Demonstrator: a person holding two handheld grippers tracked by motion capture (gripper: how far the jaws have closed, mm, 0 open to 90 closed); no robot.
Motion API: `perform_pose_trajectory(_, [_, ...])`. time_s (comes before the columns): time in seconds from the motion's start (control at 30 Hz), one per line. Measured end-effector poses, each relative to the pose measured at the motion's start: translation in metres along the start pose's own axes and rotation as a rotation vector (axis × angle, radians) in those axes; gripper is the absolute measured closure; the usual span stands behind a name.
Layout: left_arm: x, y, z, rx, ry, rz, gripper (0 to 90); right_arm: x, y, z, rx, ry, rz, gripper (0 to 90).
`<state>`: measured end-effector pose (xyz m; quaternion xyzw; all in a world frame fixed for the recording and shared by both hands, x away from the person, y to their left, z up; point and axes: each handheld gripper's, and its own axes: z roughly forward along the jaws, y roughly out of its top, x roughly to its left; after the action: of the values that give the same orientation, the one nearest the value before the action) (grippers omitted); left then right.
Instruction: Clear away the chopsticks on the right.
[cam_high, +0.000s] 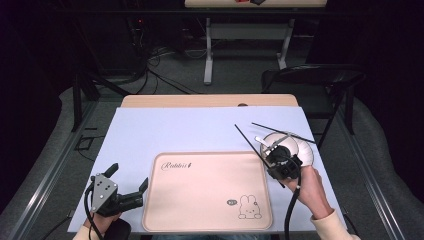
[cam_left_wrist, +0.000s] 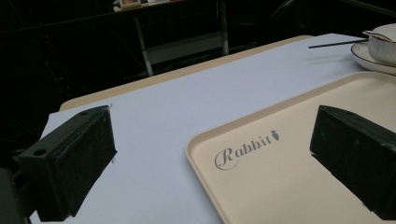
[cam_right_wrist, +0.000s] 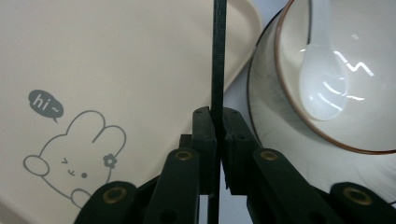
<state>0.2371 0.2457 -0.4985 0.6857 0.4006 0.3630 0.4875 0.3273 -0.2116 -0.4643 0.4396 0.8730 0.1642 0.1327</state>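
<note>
My right gripper (cam_high: 271, 157) (cam_right_wrist: 217, 140) is shut on a thin black chopstick (cam_high: 247, 141) (cam_right_wrist: 218, 56), which runs up and left from the jaws. It hovers at the beige rabbit tray's (cam_high: 200, 200) (cam_right_wrist: 116, 56) right edge, beside a white bowl (cam_high: 300, 150) (cam_right_wrist: 373, 121) on a plate (cam_right_wrist: 266, 107). A white spoon (cam_right_wrist: 322, 84) lies in the bowl. A second chopstick (cam_high: 295, 135) (cam_left_wrist: 334, 44) rests across the bowl's far side. My left gripper (cam_high: 131, 176) (cam_left_wrist: 215, 163) stands open and holds nothing, low at the tray's (cam_left_wrist: 289, 186) left edge.
A pale mat (cam_high: 165, 130) covers the wooden table (cam_high: 210, 100). A dark folding chair (cam_high: 320, 77) stands behind the table's right corner. Cables lie on the floor (cam_high: 165, 75) beyond, with another table's legs (cam_high: 207, 55) further back.
</note>
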Motion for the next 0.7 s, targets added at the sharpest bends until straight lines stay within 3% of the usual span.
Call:
perform_pose_trajectory(0.6, [0.000,0.000,0.000,-0.002,-0.001,0.000,0.0,0.027,-0.010,0.026,0.030,0.089,0.083,84.8])
perform_pose_trajectory(0.63, [0.000,0.000,0.000,-0.002,-0.001,0.000,0.0,0.037,-0.013,0.041,0.082,0.110,0.083,84.8])
perform_pose_trajectory(0.7, [0.000,0.000,0.000,-0.002,-0.001,0.000,0.0,0.037,-0.013,0.041,0.082,0.110,0.083,84.8])
